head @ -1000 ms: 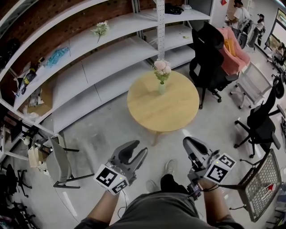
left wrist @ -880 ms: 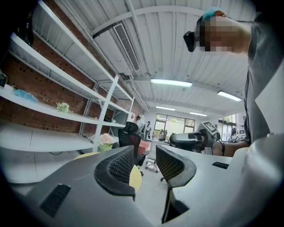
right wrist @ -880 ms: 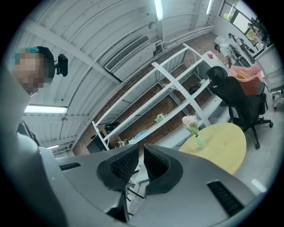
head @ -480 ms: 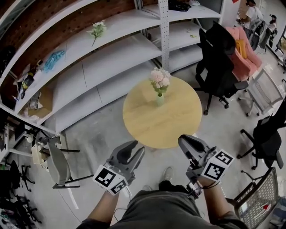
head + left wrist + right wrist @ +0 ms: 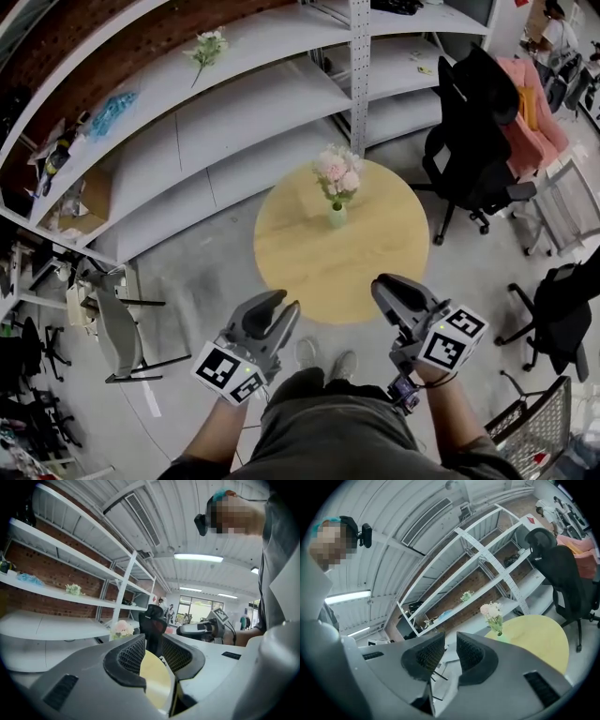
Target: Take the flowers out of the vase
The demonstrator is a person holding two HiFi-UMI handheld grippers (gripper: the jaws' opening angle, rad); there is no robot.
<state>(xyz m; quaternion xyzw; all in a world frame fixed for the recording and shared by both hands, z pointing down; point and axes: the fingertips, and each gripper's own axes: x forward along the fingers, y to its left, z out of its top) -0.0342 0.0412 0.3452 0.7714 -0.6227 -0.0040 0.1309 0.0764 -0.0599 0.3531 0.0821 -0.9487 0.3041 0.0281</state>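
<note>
1. As the person had come nearer since the earlier frame, the round light wooden table point(image 5: 375, 253) lay just before both grippers.
2. The pink and white flowers point(image 5: 337, 172) stood as before in the small pale green vase point(image 5: 337, 217), on the table's far half.
3. The left gripper point(image 5: 285, 300) held its fingers slightly apart around nothing; the right gripper point(image 5: 379, 281) held them together, empty.
4. Bare tabletop lay between the near edge and the vase. A black office chair point(image 5: 469, 141) stood near the table's right edge, and white metal shelves point(image 5: 234, 122) stood behind it.

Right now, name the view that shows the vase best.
Head view: the vase stands whole and unblocked on the table. The right gripper view shows it small and far. The left gripper view shows only the flowers; the vase is hidden.
</note>
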